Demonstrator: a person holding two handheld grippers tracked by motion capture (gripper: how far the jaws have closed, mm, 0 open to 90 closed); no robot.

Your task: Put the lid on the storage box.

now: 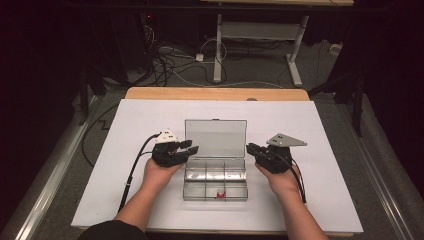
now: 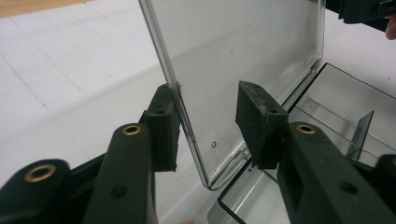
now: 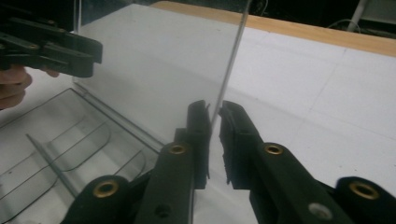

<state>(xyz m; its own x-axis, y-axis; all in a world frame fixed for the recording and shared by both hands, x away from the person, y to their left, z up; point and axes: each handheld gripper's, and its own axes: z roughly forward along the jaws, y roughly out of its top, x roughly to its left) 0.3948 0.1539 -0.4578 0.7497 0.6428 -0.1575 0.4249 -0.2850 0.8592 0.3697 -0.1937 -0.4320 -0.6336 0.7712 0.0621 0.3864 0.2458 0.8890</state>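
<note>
A clear plastic compartment box (image 1: pixel 215 186) lies mid-table with its lid (image 1: pixel 216 138) standing upright. A small red item (image 1: pixel 219 194) sits in a front compartment. My left gripper (image 1: pixel 190 146) is at the lid's left edge. In the left gripper view its jaws (image 2: pixel 208 100) straddle the lid (image 2: pixel 243 42): one pad touches it and the other stands well apart. My right gripper (image 1: pixel 251 148) is at the lid's right edge. In the right gripper view its jaws (image 3: pixel 213 109) are closed tight on that thin edge of the lid (image 3: pixel 154 65).
The box rests on a white sheet (image 1: pixel 150 120) over a wooden table (image 1: pixel 215 93). Free sheet lies on all sides of the box. Beyond the table's far edge are floor cables (image 1: pixel 165 62) and another table's white legs (image 1: pixel 218 50).
</note>
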